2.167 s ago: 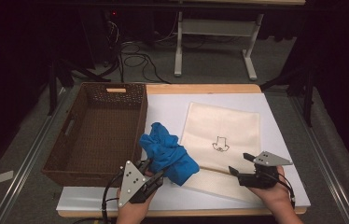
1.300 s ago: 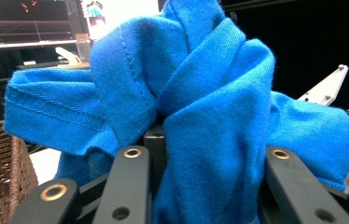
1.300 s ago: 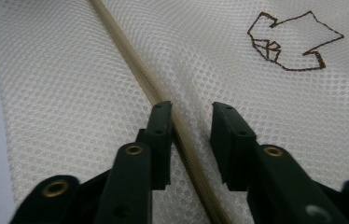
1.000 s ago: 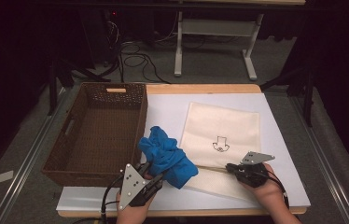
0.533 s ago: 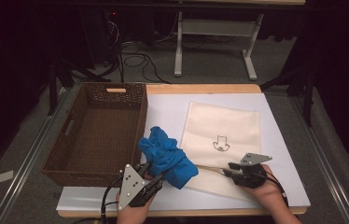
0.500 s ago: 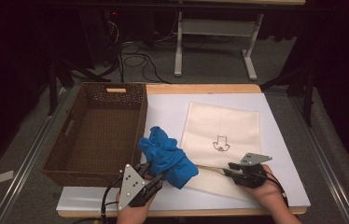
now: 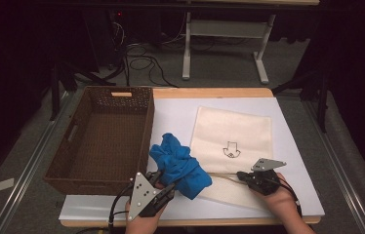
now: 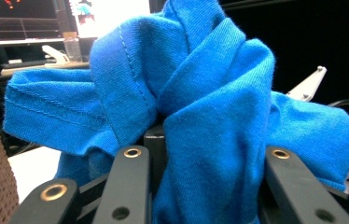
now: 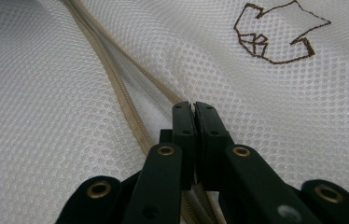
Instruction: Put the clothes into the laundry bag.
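The left gripper [image 7: 163,187] keeps its fingers closed on the blue shirt [image 7: 180,165], ready for bagging. The right gripper [image 7: 245,176], fingers just closed together, probably pinches the zipper edge of the mesh bag [image 7: 232,134] near the desk's front edge, to open it.

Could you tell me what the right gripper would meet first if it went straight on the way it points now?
Probably the blue cloth. The right gripper, shut at the mesh bag's zipper edge, points along that edge toward the cloth held in the left gripper. Depth is hard to judge.

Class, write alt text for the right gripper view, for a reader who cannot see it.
Two black tongs are pinched shut at the tan zip of a cream mesh bag, whose zip is parted. A small brown outline logo is stitched on the mesh at upper right.
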`<move>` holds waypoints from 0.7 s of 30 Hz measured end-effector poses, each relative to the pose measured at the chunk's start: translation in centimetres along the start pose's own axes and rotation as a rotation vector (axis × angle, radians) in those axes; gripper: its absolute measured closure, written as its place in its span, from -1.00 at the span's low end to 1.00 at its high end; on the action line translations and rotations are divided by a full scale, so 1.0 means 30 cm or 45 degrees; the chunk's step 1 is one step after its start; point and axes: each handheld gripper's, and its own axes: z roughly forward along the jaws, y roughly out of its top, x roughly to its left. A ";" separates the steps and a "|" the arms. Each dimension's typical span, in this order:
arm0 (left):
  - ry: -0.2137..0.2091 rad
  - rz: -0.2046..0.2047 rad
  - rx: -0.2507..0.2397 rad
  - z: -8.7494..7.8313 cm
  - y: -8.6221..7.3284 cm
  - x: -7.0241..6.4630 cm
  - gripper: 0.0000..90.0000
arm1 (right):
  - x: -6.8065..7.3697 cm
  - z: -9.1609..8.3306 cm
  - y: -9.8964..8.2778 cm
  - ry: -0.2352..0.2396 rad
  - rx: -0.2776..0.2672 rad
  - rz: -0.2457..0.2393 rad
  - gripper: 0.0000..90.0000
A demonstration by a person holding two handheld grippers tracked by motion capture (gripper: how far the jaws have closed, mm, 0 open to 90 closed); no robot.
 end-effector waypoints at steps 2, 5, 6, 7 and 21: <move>-0.010 -0.002 0.000 0.005 0.000 -0.007 0.48 | 0.006 -0.007 0.003 -0.001 -0.015 -0.006 0.99; -0.018 0.007 0.006 0.010 0.000 -0.013 0.48 | 0.014 -0.024 0.009 0.017 -0.061 0.007 0.99; -0.019 0.009 0.007 0.011 0.000 -0.015 0.48 | 0.016 -0.030 0.012 0.029 -0.077 0.014 0.99; -0.020 0.009 0.006 0.011 0.000 -0.015 0.48 | 0.020 -0.035 0.015 0.037 -0.089 0.012 0.99; -0.061 0.025 -0.007 0.015 0.011 -0.065 0.48 | 0.062 -0.072 0.041 0.040 -0.181 -0.017 1.00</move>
